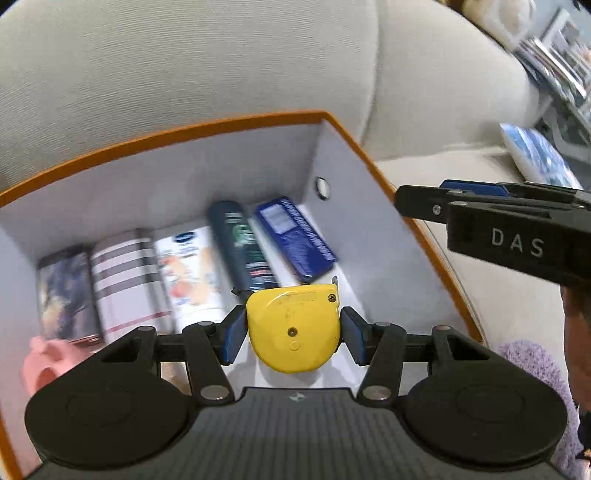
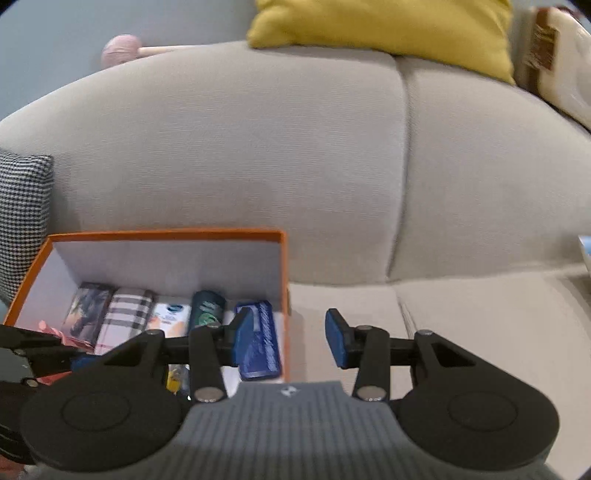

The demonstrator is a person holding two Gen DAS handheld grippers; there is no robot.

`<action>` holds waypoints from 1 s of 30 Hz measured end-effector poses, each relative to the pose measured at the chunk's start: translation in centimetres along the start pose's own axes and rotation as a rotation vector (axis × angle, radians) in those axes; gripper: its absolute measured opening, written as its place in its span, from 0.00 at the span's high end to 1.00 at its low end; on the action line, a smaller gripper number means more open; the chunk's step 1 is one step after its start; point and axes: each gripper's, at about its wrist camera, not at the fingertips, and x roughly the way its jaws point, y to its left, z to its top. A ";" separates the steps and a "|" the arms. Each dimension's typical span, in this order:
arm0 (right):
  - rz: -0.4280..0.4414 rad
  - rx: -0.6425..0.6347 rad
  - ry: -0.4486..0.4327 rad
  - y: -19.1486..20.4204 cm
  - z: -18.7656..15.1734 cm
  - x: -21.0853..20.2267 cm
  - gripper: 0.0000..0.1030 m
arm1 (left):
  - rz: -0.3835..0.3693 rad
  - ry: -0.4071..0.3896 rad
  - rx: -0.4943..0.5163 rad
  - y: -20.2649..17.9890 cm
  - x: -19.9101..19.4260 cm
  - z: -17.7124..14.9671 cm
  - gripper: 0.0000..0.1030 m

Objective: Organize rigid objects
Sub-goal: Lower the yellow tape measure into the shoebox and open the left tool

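My left gripper [image 1: 293, 312] is shut on a yellow tape measure [image 1: 295, 339], its blue pads pressing both sides. It hangs over the open orange-rimmed box [image 1: 184, 129]. Along the box floor lie a dark printed can [image 1: 62, 291], a plaid box [image 1: 125, 280], a white pack [image 1: 192, 273], a dark green bottle [image 1: 243, 247] and a blue box [image 1: 295, 240]. My right gripper [image 2: 290, 332] stands open and empty above the box's right wall [image 2: 285, 280] and the sofa seat. It shows side-on at the right of the left wrist view [image 1: 424, 195].
The box rests on a beige sofa [image 2: 258, 147] against the backrest. A pink object [image 1: 48, 362] lies at the box's near left. A yellow cushion [image 2: 388, 26] and a houndstooth cushion [image 2: 22, 206] sit behind and left. A blue-white item [image 1: 535, 155] lies on the seat far right.
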 end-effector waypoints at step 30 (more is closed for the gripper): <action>0.011 0.096 0.014 -2.9 -1.9 -0.8 0.48 | -0.020 0.026 -0.178 -1.0 0.9 0.2 0.34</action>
